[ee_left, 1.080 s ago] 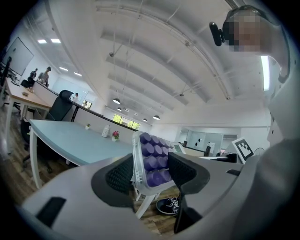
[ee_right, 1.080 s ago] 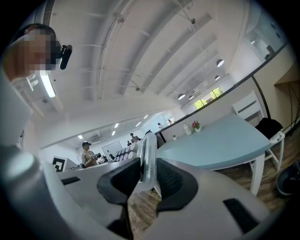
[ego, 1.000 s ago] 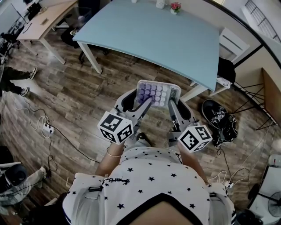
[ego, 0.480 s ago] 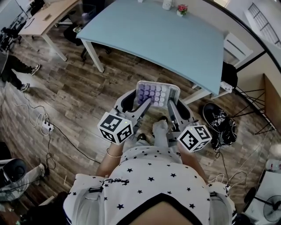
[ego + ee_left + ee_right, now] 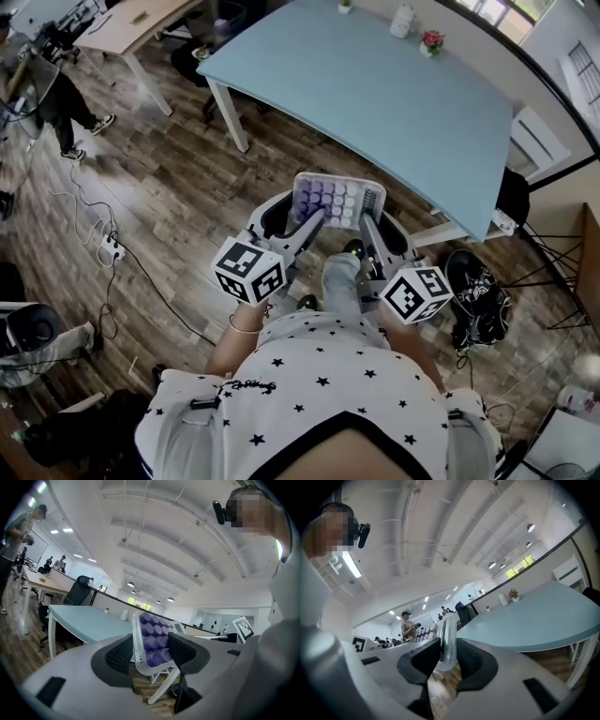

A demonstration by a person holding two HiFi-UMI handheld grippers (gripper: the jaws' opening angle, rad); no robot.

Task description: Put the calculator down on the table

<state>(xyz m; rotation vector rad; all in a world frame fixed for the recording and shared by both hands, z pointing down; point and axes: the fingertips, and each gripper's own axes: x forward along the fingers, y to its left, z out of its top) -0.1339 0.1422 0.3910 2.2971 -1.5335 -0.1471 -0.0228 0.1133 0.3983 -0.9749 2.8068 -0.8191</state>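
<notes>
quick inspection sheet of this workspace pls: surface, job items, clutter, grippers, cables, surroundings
surface: light blue table, ahead of the person
job's things: calculator with purple keys, held in the air over the wood floor, not yet on the table
clutter: flower pot and white bottle near the table's far edge
grippers: left gripper and right gripper each shut on one side of the calculator
cables: power strip with loose cables on the floor at left
surroundings: wooden desk, a standing person, what looks like a black bag by the table leg
</notes>
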